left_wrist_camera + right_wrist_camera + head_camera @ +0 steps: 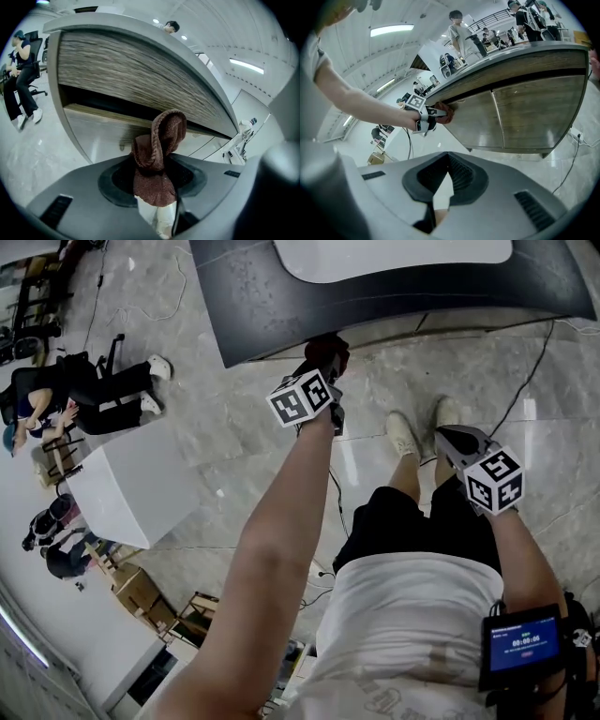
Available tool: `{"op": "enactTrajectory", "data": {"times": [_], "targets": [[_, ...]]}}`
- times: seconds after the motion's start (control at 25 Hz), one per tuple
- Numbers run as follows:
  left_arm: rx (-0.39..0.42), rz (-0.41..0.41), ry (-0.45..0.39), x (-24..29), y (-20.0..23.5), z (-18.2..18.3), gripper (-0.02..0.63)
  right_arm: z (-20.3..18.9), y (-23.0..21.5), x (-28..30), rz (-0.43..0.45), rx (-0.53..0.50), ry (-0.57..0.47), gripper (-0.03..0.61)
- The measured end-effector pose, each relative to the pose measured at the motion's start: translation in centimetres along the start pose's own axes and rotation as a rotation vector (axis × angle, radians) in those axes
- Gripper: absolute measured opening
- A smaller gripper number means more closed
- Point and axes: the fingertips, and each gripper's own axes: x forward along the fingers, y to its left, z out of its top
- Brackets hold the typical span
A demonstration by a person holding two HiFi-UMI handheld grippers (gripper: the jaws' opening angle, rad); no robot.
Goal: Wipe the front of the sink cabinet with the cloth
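Left tool (326,367) clamped on the brown cloth (158,154). In the right gripper view the cloth sits left of centre, at the upper left edge of the cabinet (525,117) front, just under the table top, apparently in contact. Right tool (439,187) closed to a slit, empty, held back. Step judged: wiping under way. Next: sweep across both doors, keeping the cloth flat and pressed.

cloth (157,159) in the left gripper (323,362) lies against the cabinet front (525,112), right gripper (450,439) held back from it.
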Motion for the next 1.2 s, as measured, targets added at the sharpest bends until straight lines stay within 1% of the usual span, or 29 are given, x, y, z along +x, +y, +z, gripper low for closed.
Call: {"op": "enactTrajectory", "data": {"times": [0.36, 0.56, 0.68, 0.8, 0.92, 1.08, 1.2], "targets": [[0.004, 0.154, 0.015, -3.6, 8.0, 1.6, 0.166, 0.9, 0.1, 1.0, 0.01, -0.039, 0.048, 0.012], [-0.053, 0.26, -0.014, -4.8, 11.3, 1.8, 0.166, 1.3, 0.3, 1.0, 0.018, -0.061, 0.079, 0.012], [-0.055, 0.298, -0.021, -4.9, 12.7, 1.6, 0.166, 0.6, 0.2, 1.2, 0.024, -0.058, 0.093, 0.012], [-0.041, 0.305, -0.016, -3.6, 12.7, 1.3, 0.166, -0.2, -0.5, 1.7, 0.037, -0.047, 0.106, 0.012], [-0.042, 0.312, -0.015, -1.1, 11.9, 0.9, 0.166, -1.1, -2.3, 2.3, 0.064, -0.053, 0.13, 0.012], [0.006, 0.288, -0.002, 1.1, 9.2, -0.3, 0.166, -2.3, -4.2, 1.8, 0.088, -0.076, 0.153, 0.012], [0.012, 0.264, -0.002, 3.8, 6.7, -0.6, 0.166, -2.3, -7.1, 1.5, 0.092, -0.056, 0.148, 0.012]]}}
